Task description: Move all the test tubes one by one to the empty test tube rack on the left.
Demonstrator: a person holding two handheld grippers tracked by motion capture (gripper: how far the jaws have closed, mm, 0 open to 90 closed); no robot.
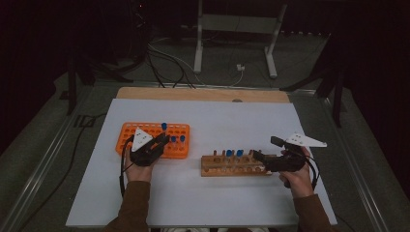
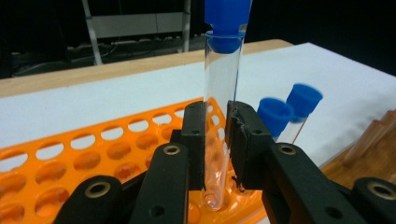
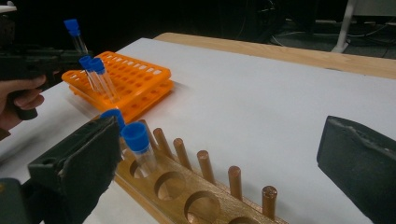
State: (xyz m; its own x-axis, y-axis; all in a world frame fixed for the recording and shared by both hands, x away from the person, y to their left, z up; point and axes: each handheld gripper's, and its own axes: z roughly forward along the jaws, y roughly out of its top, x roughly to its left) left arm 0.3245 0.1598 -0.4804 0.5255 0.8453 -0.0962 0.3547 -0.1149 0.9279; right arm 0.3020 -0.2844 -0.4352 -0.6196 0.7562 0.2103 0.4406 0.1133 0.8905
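Left gripper view: left gripper (image 2: 215,144) has jaws clamped on a clear test tube (image 2: 219,116), blue cap (image 2: 227,21) up, long axis vertical, rounded bottom entering a hole of the orange rack (image 2: 70,163) at its near right corner. Rack sits on the left half of the surface (image 1: 232,123). To do it well, I'd keep the tube plumb, lower straight, release only once seated. Right gripper (image 3: 219,154) has jaws wide apart, nothing between them, hovering over the wooden rack (image 3: 187,196) near the surface's right edge.
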